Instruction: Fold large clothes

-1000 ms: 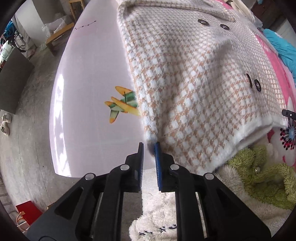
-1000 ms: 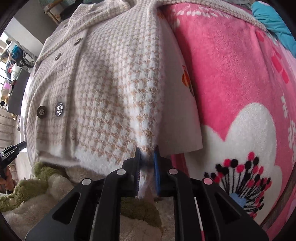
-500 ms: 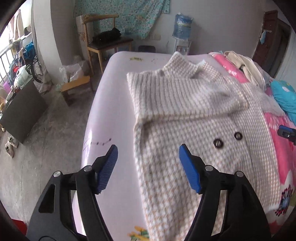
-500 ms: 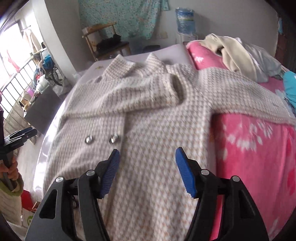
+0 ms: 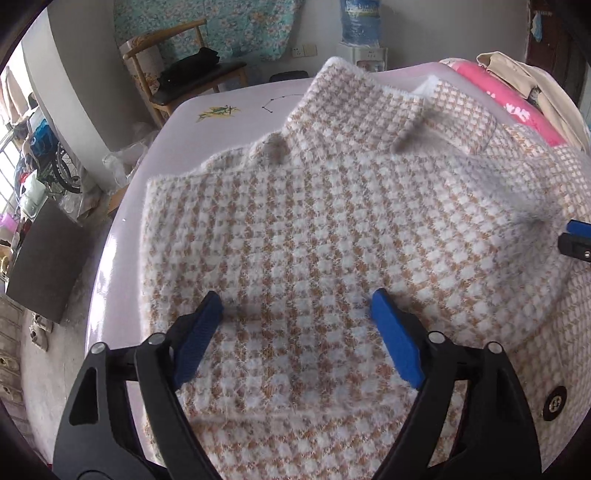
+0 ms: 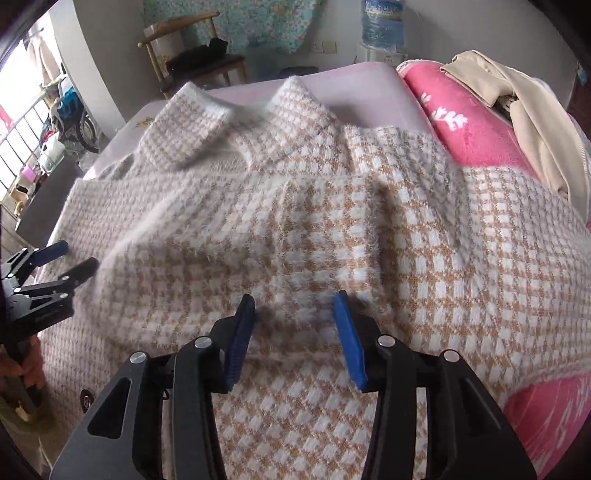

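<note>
A fuzzy white and tan houndstooth cardigan lies spread on the bed, collar at the far end, with its hem folded up over the body; it also fills the right wrist view. My left gripper is open and empty, hovering just over the folded cloth near its left side. My right gripper is open and empty, low over the cloth near a rumpled fold. The left gripper also shows at the left edge of the right wrist view. A dark button shows at lower right.
The bed has a pale lilac sheet on the left and a pink blanket on the right. A beige garment lies heaped at far right. A wooden chair and a water dispenser stand beyond the bed.
Both grippers were shut on the cardigan's hem corners a second ago. They carried the hem up over the body, let go and opened, and have since moved further toward the collar.
</note>
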Demonstrator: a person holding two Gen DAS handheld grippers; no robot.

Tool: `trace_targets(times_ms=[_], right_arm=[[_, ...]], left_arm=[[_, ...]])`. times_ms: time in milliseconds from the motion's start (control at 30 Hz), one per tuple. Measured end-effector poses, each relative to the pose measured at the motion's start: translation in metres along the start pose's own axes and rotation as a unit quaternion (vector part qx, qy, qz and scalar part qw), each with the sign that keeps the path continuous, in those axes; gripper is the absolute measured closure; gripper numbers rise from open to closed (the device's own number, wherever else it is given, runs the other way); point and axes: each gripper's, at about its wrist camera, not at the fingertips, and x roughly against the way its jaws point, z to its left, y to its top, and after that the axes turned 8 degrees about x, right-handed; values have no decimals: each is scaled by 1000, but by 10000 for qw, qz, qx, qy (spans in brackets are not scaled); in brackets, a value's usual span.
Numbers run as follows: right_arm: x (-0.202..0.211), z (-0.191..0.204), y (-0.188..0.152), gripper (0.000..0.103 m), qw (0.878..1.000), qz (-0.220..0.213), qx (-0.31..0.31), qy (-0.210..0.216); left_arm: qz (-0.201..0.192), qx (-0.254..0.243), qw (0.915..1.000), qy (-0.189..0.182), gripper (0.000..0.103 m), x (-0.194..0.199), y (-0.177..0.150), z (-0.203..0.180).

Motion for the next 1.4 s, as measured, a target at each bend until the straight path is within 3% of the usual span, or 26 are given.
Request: trace_targets(times_ms=[100,167,300,400,500,700,867,933,1100,1167,1400], right_arm=[[29,-18,-10,55,9982,-136,-399,421],[49,-37,-25,44,9950,-312,-774,542],[84,-97,-55,43,9846,-557,-1611,386],[108,-162,-73,43,9692,-608,-2388,-3],[129,-231,-91,38,9437,-700,-3221,-272],[127,-338,-146,38,8681,-685,-4845,-838],[116,-391,-169,43,8243,-841,-5525,-908],[112,-404,-171,47,8145,-906,-5649,-963],[102,-411,-165,64,8175,-990,-5528,-1278],[108,-404,-161,75,8199,-1089,-5436,-1428],[170,-359,-120,79,8487,-1633,-4589,-2062]], left_arm=[[-6,209,9996,-181,9,-4,-3,11],[58,387,9987,-327,7,-7,-4,20],[118,323,9989,-315,7,-7,-4,21],[174,348,9987,-321,7,-7,-3,21],[191,355,9986,-347,7,-7,-2,23],[1,396,9986,-350,7,-5,-8,23],[191,366,9985,-359,7,-6,-5,24],[262,351,9983,-381,7,-6,-3,24],[251,325,9984,-386,7,-6,-2,25],[296,274,9985,-369,7,-5,-1,24],[377,145,9983,-421,7,-7,2,22]])
